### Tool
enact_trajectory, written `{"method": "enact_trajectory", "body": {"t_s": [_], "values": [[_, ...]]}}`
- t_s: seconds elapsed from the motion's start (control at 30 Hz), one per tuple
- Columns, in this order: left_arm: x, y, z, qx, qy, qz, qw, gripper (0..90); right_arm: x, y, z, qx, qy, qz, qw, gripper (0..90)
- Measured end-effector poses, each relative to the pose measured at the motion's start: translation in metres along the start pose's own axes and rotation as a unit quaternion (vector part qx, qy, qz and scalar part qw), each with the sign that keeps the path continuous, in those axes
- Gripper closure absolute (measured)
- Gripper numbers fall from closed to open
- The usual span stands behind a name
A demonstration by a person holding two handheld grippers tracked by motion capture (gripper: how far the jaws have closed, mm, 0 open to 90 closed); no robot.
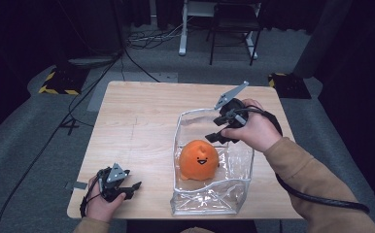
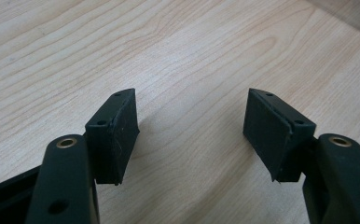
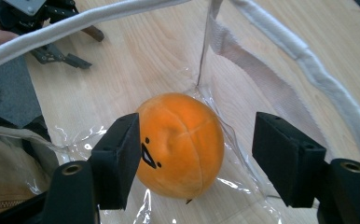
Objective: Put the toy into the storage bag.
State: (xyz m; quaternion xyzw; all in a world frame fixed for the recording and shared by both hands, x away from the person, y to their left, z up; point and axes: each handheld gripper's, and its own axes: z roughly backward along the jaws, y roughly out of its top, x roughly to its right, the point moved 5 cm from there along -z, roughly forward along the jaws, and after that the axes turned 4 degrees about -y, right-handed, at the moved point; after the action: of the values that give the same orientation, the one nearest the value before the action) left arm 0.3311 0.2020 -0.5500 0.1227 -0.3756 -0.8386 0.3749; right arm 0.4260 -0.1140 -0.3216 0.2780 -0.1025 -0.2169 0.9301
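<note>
An orange plush ball with a small drawn face [image 1: 198, 159] lies on the bottom of a clear plastic bin with a white fabric rim [image 1: 212, 196], at the table's near right. My right gripper [image 1: 215, 130] hovers over the bin's far side, jaws open and apart from the toy. In the right gripper view the plush [image 3: 180, 144] sits below and between the open jaws [image 3: 201, 154], inside the bin's rim [image 3: 308, 51]. My left gripper [image 1: 131, 179] rests low at the table's near-left corner, open. Bare wood shows between its jaws [image 2: 190, 130].
The light wooden table [image 1: 137, 116] is bare at its left and far parts. Beyond its far edge are floor cables [image 1: 142, 36], a chair and desk legs [image 1: 234, 29], and two yellow-black striped bases [image 1: 59, 82]. The right gripper's cable trails off the near-right edge.
</note>
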Motion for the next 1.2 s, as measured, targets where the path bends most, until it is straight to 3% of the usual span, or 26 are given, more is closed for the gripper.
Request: {"method": "enact_trajectory", "body": {"t_s": [0.17, 0.5, 0.9, 1.2], "values": [[0.000, 0.000, 0.000, 0.000, 0.000, 0.000, 1.0000, 35.6, 0.005, -0.006, 0.014, 0.006, -0.010, -0.007, 0.9999, 33.1], [-0.002, 0.002, -0.002, 0.000, -0.002, -0.002, 1.0000, 35.6, 0.023, -0.034, 0.041, 0.020, -0.036, -0.043, 0.9982, 32.7], [-0.002, 0.002, -0.002, 0.000, -0.002, -0.002, 1.0000, 35.6, 0.047, -0.069, 0.077, 0.043, -0.070, -0.085, 0.9930, 31.6], [-0.002, 0.002, -0.002, 0.000, -0.001, -0.003, 1.0000, 35.6, 0.063, -0.100, 0.085, 0.042, -0.086, -0.108, 0.9896, 31.1]]}}
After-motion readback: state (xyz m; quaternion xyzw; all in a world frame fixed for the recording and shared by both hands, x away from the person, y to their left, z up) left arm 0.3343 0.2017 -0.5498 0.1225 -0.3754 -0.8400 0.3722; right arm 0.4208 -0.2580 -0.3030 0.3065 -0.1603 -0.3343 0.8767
